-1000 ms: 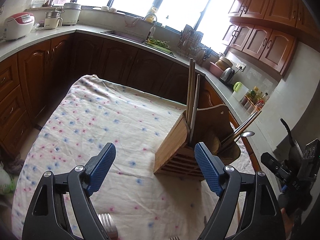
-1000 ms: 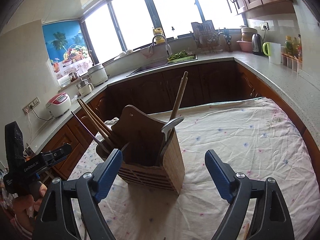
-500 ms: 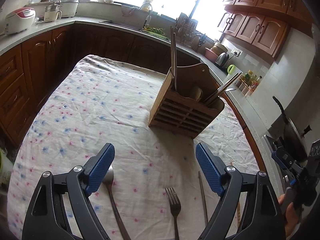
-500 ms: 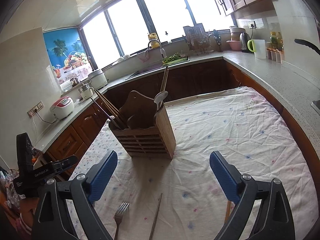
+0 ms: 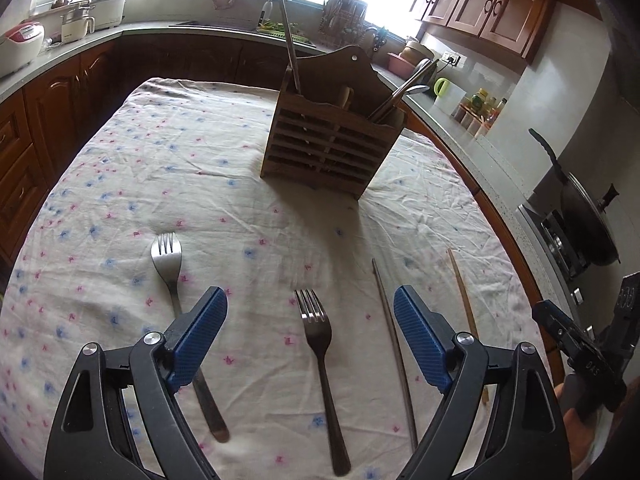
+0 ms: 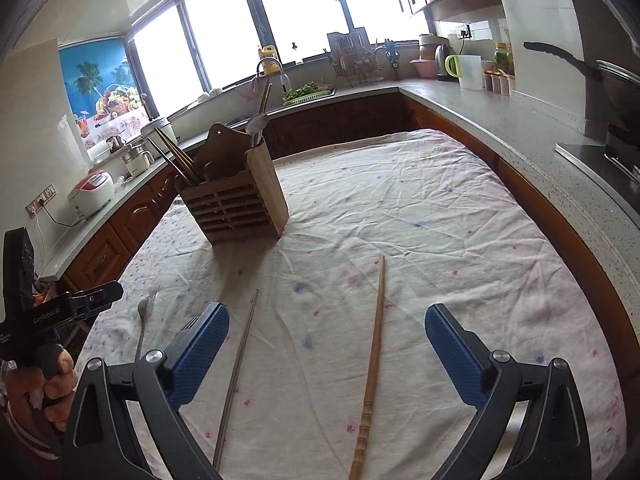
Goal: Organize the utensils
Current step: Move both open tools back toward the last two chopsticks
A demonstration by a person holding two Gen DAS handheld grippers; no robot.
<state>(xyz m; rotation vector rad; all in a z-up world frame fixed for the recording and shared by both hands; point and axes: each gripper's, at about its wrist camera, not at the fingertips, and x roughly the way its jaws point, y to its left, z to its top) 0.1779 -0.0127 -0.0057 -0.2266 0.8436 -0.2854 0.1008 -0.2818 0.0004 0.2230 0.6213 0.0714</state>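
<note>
Our right claw (image 6: 326, 348) is wide open over the wood stick (image 6: 370, 376), which points away toward the box (image 6: 236, 208).

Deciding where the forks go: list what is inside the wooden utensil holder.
The wooden utensil holder holds upright chopsticks at one end and a spoon with more leaning chopsticks at the other. Its walls hide everything lower down.

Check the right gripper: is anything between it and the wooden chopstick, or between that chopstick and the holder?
Nothing visible. The right gripper is open, and the wooden chopstick lies bare on the tablecloth between its fingers. Only open cloth separates it from the utensil holder; the metal chopstick lies off to the left.
</note>
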